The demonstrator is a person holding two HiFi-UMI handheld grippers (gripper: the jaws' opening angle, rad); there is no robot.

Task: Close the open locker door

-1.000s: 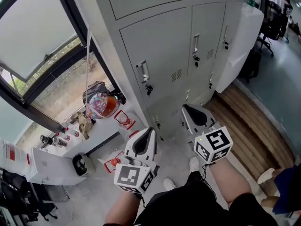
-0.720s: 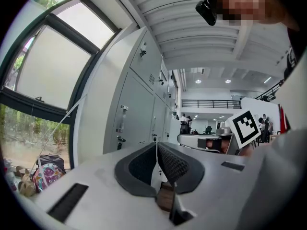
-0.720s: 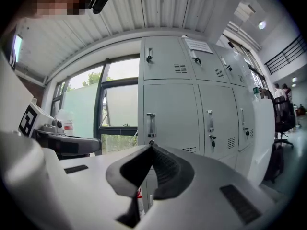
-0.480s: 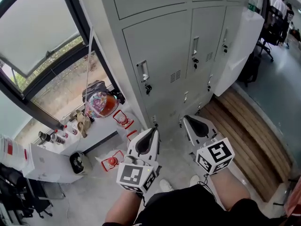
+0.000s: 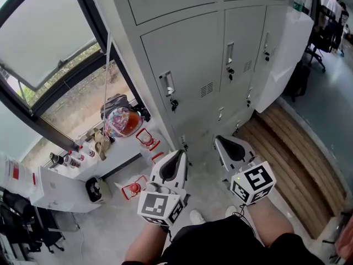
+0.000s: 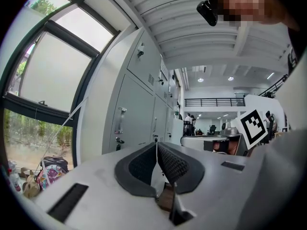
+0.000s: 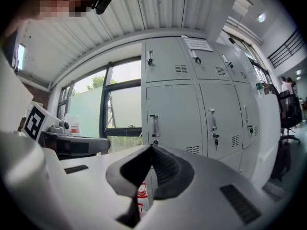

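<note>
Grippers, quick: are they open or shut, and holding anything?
Left gripper: shut, holding nothing.
Right gripper: shut, holding nothing.

Lockers (image 5: pixel 185 54): smooth sheet metal, pale grey paint, low sheen. Open locker door (image 5: pixel 284 54): same finish. Floor strip (image 5: pixel 292 148): matt wood planks.

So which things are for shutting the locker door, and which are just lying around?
For the job: open locker door, left gripper, right gripper, both shut and empty.
Just lying about: colourful bag, small bottles, red-and-white packets, office chair.
</note>
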